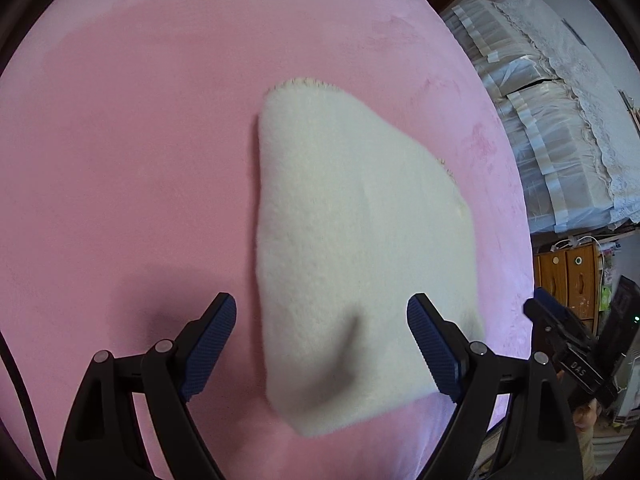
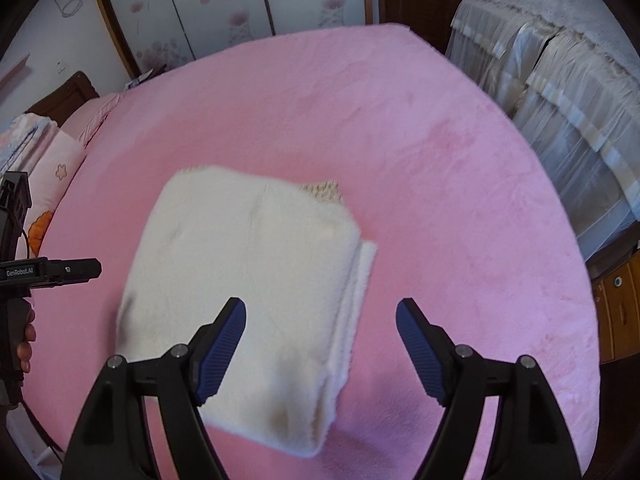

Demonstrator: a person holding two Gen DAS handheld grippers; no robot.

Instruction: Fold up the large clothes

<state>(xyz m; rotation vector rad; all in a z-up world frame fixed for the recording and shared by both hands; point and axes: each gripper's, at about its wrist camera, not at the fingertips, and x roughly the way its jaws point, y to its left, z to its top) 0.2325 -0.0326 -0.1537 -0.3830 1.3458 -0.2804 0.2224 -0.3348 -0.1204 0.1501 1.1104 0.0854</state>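
A cream fluffy garment [image 1: 344, 248] lies folded into a thick stack on the pink bed cover [image 1: 120, 152]. It also shows in the right wrist view [image 2: 248, 280], with layered edges on its right side. My left gripper [image 1: 322, 320] is open and empty, its blue pads either side of the stack's near end, above it. My right gripper [image 2: 320, 320] is open and empty, hovering over the stack's near right edge. The right gripper also shows at the right edge of the left wrist view [image 1: 560, 332], and the left gripper at the left edge of the right wrist view [image 2: 60, 270].
The pink bed cover [image 2: 440, 160] spreads wide around the stack. A pale draped bed or sofa [image 2: 560, 92] stands to the right. Wooden drawers [image 1: 568, 280] stand past the bed's edge. Pillows [image 2: 44, 168] lie at the left. Wardrobe doors [image 2: 224, 4] stand behind.
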